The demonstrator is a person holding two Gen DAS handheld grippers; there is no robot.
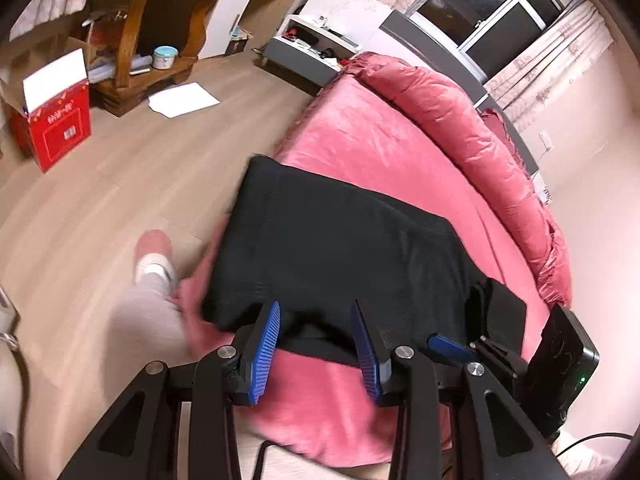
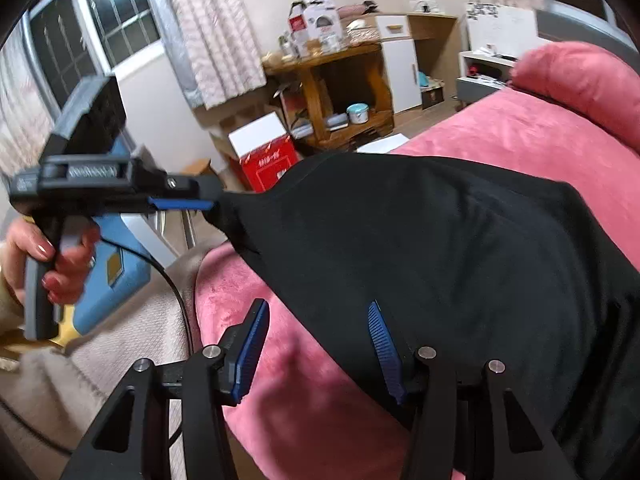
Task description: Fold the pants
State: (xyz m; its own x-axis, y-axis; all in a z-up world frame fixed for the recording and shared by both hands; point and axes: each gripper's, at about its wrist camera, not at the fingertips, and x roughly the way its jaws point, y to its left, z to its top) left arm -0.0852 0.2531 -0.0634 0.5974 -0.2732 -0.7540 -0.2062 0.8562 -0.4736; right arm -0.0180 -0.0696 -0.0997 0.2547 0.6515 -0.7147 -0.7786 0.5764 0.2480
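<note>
Black pants (image 1: 332, 236) lie folded on the pink bed (image 1: 360, 128). My left gripper (image 1: 316, 346) has its blue pads closed on the pants' near edge. The right wrist view shows the same left gripper (image 2: 212, 204) in a hand (image 2: 60, 256), pulling a corner of the pants (image 2: 420, 240) into a taut point off the bed's side. My right gripper (image 2: 316, 354) stands open. Its right pad (image 2: 384, 350) rests over the black cloth and its left pad (image 2: 250, 354) over bare pink cover, and neither presses the cloth. The right gripper (image 1: 460, 344) is close beside the left one.
A rolled pink duvet (image 1: 460, 128) runs along the bed's far side. On the wooden floor stand a red box (image 1: 60, 128), a wooden table (image 1: 152, 32) and a white sheet (image 1: 184, 100). A person's leg and slipper (image 1: 152, 264) are beside the bed. A grey nightstand (image 1: 312, 44) sits at the bed's head.
</note>
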